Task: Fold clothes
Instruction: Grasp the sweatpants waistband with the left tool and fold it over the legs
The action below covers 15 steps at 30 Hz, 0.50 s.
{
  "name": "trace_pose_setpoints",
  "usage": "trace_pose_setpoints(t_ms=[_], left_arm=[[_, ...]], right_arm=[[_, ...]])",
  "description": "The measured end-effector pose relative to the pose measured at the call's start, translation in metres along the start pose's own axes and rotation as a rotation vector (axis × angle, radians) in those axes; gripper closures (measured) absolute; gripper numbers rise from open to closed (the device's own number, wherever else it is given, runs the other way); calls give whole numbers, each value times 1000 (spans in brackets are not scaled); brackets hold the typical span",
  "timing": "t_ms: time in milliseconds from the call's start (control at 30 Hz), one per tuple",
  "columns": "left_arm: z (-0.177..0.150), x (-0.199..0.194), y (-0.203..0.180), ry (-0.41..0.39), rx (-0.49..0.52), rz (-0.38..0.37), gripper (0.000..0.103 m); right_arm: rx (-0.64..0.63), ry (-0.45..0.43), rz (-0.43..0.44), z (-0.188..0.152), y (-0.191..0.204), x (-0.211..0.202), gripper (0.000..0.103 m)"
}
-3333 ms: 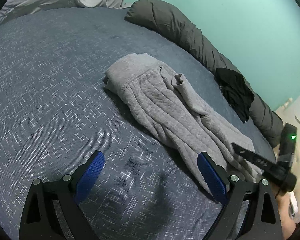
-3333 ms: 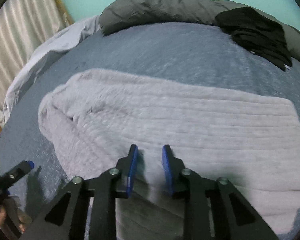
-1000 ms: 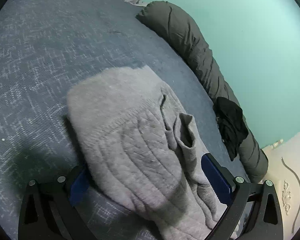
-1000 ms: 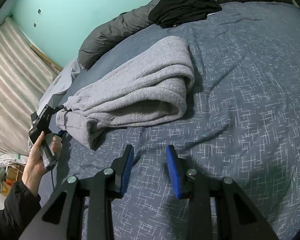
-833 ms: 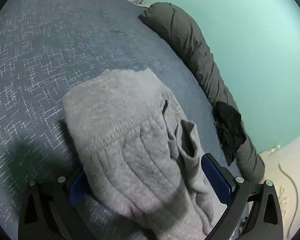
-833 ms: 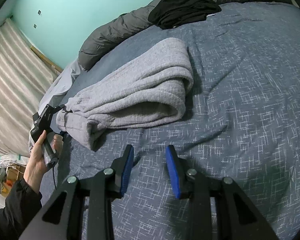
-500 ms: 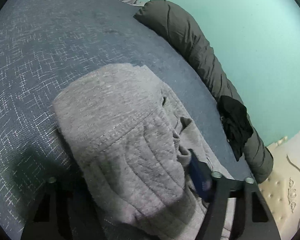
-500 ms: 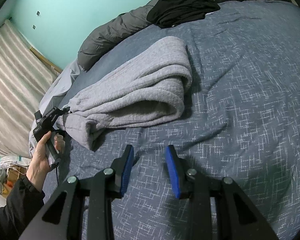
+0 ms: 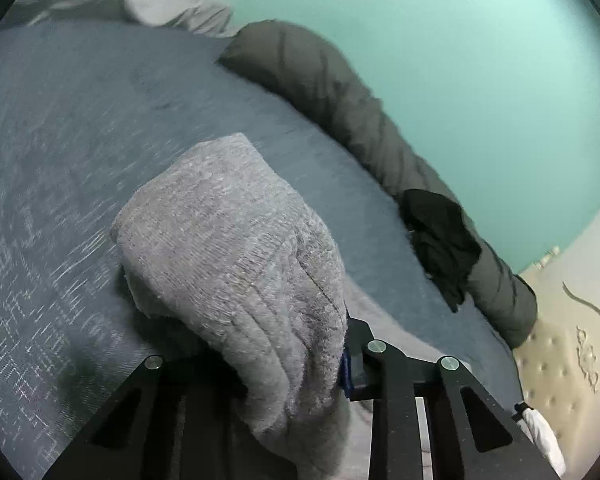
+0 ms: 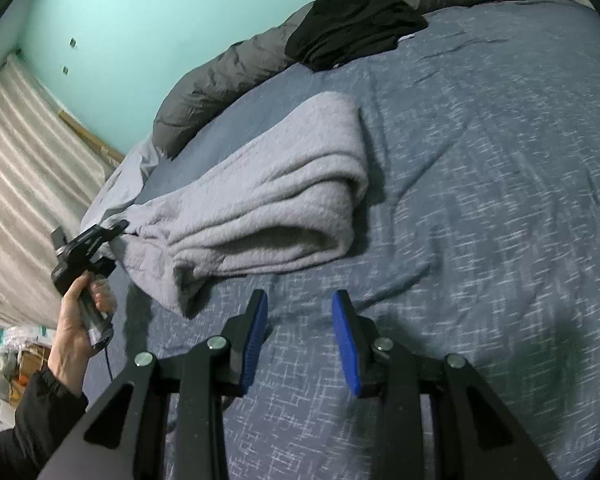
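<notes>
While the left gripper is clamped on one end of the grey sweatpants, that end stands raised off the blue bedspread; cloth bunches between the jaws and drapes over them. Left-wrist view is motion-blurred.

Right gripper: jaws parted, holding nothing, hovering over bare bedspread just short of the sweatpants' near edge.

Sweatpants, right-wrist view: a long bundle, already doubled lengthwise, rolled edge at the end away from the left gripper. The gripped end looks loose and rumpled. The person's left hand shows around that gripper's handle.

Beyond the sweatpants: dark grey duvet roll against the teal wall, a black garment lying on it, well apart from the sweatpants.

Judgement: lengthwise fold looks done. Crosswise fold seems to be starting, raised end not yet carried over the rest. Black garment looks unfolded, apparently still to do.
</notes>
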State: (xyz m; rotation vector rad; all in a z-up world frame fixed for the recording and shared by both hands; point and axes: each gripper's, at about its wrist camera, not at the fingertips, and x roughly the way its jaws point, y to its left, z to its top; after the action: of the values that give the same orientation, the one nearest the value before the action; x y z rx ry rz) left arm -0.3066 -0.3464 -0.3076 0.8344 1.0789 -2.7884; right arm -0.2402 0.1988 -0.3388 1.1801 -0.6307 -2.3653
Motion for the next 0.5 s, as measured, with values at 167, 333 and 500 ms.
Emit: trace_pose_setpoints(t_ms=[167,333,500], left_arm=[[-1,-13,-57,-4,104,-38,76],[-14,-12,-145,30,299,-74,76],[-70,14,-227,131,521,-92,76]], right_arm=[[61,-23,5,7,-17,-10,70],[111,-56,26,14,-27,-23,70],[164,-84,51,19,-37,-35,70]])
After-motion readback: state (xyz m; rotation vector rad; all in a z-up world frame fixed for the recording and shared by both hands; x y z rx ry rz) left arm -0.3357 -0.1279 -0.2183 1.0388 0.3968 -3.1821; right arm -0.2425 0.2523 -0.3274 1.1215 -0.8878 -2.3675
